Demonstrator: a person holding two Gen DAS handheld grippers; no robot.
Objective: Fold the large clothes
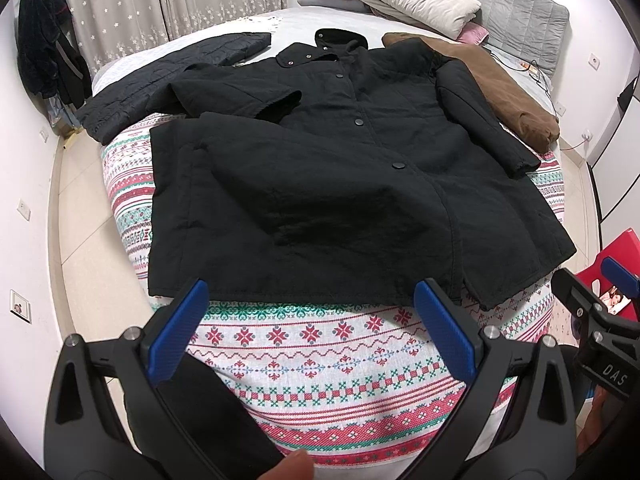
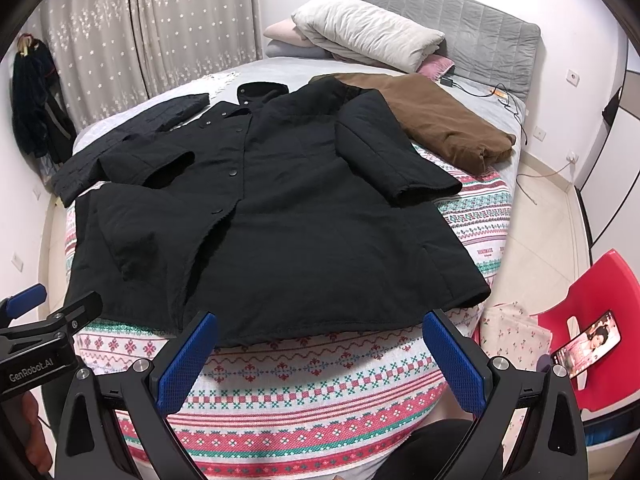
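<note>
Black coat lies flat — both grippers apparently empty.

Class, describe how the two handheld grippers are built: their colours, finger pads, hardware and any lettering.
Both the left gripper and the right gripper have black frames with triangular cut-outs, silver bolts, and textured blue pads on the jaws. White lettering shows on their sides: "GenRobot.AI" on the left one, "DAS" on the right.

The black snap-front quilted coat covered part of a dark quilted garment and a brown corduroy garment; the red plastic chair was cropped.
</note>
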